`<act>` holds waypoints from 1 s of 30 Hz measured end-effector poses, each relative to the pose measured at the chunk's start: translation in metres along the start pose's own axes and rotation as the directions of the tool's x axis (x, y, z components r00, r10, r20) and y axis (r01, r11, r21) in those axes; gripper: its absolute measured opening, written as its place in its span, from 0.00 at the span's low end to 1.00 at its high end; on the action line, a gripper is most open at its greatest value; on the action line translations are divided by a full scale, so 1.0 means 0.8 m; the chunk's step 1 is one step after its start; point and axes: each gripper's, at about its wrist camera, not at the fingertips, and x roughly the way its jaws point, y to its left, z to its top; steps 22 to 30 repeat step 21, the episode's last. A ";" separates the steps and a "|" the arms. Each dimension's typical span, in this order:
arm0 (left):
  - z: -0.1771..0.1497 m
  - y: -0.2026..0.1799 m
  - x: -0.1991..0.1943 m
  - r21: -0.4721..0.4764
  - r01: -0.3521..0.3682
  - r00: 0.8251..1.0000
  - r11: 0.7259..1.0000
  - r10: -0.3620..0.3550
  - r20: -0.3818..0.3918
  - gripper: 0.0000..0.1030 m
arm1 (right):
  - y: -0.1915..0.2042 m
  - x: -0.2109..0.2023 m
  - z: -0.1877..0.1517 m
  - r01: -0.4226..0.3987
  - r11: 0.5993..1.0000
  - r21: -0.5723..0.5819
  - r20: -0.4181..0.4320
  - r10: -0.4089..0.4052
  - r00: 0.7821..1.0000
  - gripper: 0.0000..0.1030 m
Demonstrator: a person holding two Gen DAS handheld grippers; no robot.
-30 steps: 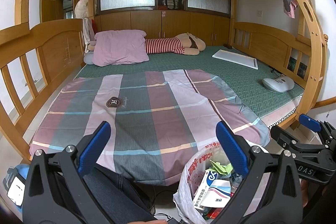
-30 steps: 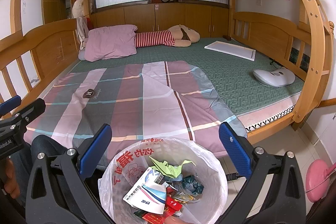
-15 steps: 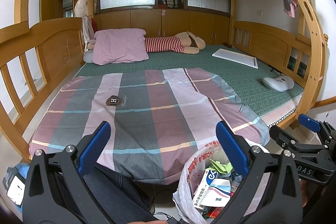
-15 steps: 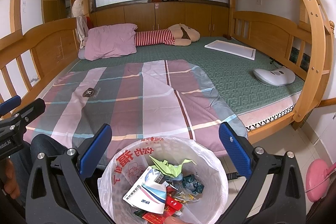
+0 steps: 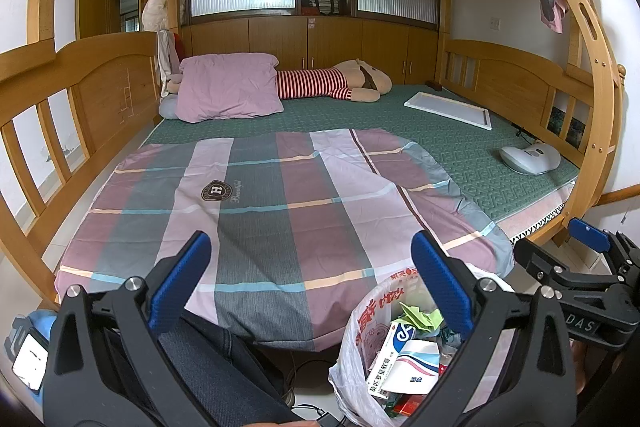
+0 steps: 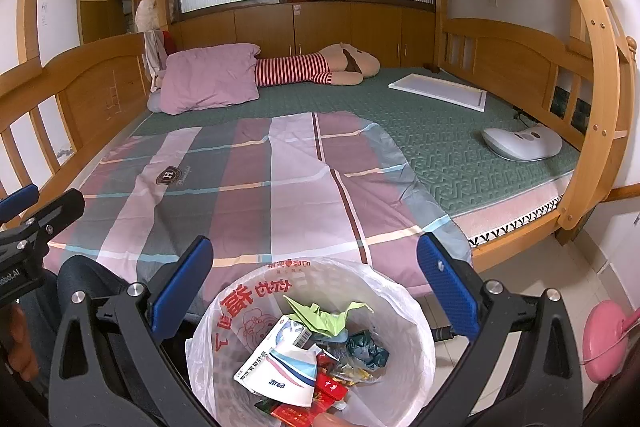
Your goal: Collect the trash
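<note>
Nothing moved: both tongs (image 5: 310, 283) (image 6: 316, 283) gape empty over crinkly plastic-lined bin (image 6: 404, 291).

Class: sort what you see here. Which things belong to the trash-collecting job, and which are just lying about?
Job: trash bin, green folded paper, medicine box, left gripper, right gripper, both open.
Lying about: plaid quilt, pink pillow, striped plush toy, white board.

The checked sheet (image 6: 248, 187) lies bare; the trash bin (image 6: 416, 311) crowds the bed's edge.
</note>
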 end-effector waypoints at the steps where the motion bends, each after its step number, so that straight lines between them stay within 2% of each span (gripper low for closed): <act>1: 0.000 0.000 0.000 0.000 0.000 1.000 1.000 0.000 0.000 0.97 | 0.000 0.000 0.000 0.000 1.000 0.000 -0.001 0.000 1.000 0.97; 14: -0.010 -0.002 0.007 -0.005 0.010 1.000 1.000 -0.010 -0.016 0.97 | -0.003 0.001 -0.004 -0.001 1.000 0.006 -0.004 0.001 1.000 0.97; 16: -0.011 0.001 0.015 -0.007 0.014 1.000 1.000 -0.015 -0.027 0.97 | -0.006 -0.008 -0.002 0.004 1.000 0.030 0.047 -0.006 0.999 0.97; 18: -0.013 0.005 0.030 0.002 -0.007 0.999 1.000 0.007 -0.036 0.97 | -0.010 -0.032 0.007 -0.038 0.997 0.070 0.151 0.027 0.988 0.97; 20: -0.019 0.008 0.053 0.022 -0.023 0.997 0.999 0.025 -0.069 0.97 | 0.000 -0.059 0.014 -0.144 0.987 0.067 0.239 0.124 0.963 0.97; 21: -0.022 0.010 0.064 0.026 -0.024 0.996 0.999 0.026 -0.089 0.97 | 0.013 -0.076 0.017 -0.224 0.974 0.031 0.286 0.206 0.936 0.97; 30: -0.022 0.010 0.064 0.026 -0.024 0.996 0.999 0.026 -0.089 0.97 | 0.013 -0.076 0.017 -0.224 0.974 0.031 0.286 0.206 0.936 0.97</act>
